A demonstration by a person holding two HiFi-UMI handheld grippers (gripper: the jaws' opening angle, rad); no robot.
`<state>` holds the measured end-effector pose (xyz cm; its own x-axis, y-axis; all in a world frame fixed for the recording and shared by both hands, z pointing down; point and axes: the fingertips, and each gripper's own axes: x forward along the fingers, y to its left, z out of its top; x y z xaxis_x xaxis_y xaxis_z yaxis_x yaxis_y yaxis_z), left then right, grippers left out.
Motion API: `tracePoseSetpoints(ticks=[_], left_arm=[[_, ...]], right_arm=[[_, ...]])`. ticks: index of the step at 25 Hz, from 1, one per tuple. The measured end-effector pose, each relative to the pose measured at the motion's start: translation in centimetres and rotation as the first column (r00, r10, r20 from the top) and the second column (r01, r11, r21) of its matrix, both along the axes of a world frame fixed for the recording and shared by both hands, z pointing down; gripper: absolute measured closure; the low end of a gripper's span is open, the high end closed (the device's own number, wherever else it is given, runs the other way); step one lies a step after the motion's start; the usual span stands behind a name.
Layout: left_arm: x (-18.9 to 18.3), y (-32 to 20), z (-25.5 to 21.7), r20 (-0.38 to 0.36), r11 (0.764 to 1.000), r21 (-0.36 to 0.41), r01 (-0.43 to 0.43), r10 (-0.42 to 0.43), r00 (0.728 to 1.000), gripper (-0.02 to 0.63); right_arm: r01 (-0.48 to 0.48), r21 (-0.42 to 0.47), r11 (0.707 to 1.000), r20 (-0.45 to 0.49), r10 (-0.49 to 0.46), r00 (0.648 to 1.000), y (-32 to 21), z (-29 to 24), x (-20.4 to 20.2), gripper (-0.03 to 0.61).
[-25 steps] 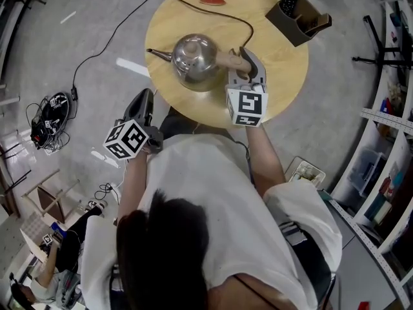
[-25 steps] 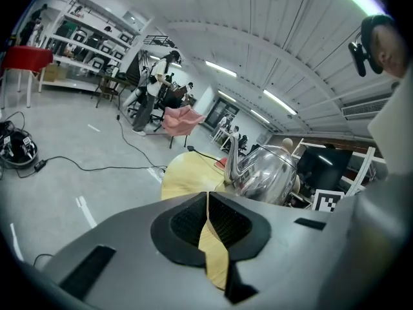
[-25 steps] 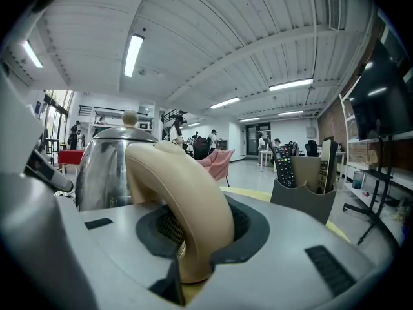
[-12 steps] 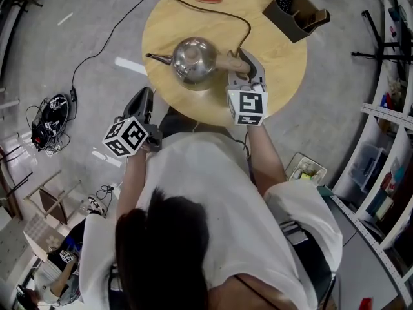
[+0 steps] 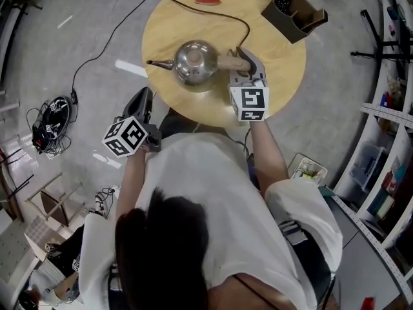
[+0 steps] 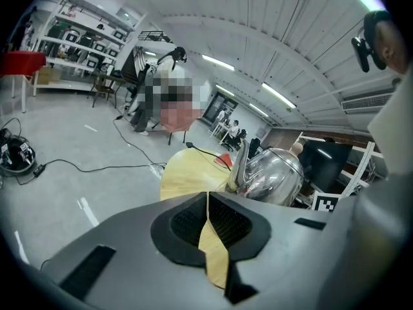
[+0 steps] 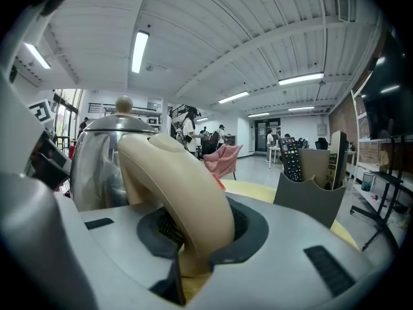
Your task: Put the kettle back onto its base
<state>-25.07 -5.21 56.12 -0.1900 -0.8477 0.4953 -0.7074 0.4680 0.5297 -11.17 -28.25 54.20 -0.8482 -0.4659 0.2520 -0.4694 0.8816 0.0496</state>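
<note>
So the right gripper (image 5: 241,59) has just been clamping tighter on the kettle (image 5: 193,60) by its beige handle (image 7: 177,186), about mid-table (image 5: 284,50). The left gripper (image 5: 144,99) has its jaws together, empty, off the table's near edge. One-sided hold, so I'd guess it could tip spout (image 5: 158,63) first.

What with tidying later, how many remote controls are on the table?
1: a black remote control upright in the holder; the pale thing beside it may be another.

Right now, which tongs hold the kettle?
The right tongs, just closed further on the beige handle of the kettle; the left tongs are shut and empty.
</note>
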Motion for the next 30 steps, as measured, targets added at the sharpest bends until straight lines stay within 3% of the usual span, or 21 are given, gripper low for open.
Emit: tracePoseSetpoints(ticks=[7, 11, 14, 30], left_arm=[[-0.1, -0.7, -0.3, 0.025, 0.999, -0.018, -0.026, 0.027, 0.999, 0.581], [-0.2, -1.2, -0.5, 0.032, 0.999, -0.022, -0.048, 0.049, 0.998, 0.582], [0.0, -2.1, -0.7, 0.046, 0.996, -0.026, -0.085, 0.086, 0.995, 0.582], [0.7, -4.9, -1.1, 0.007, 0.99, 0.033, -0.134, 0.134, 0.991, 0.581]], right_arm=[[-0.073, -0.072, 0.995, 0.022, 0.075, 0.997, -0.5, 0.2, 0.4, 0.48], [-0.138, -0.057, 0.989, 0.003, 0.139, 0.99, -1.0, 0.3, 1.1, 0.382], [-0.164, -0.035, 0.986, -0.012, 0.163, 0.986, -1.1, 0.3, 1.8, 0.347], [-0.214, -0.063, 0.975, -0.064, 0.21, 0.976, 1.4, -0.5, 5.0, 0.341]])
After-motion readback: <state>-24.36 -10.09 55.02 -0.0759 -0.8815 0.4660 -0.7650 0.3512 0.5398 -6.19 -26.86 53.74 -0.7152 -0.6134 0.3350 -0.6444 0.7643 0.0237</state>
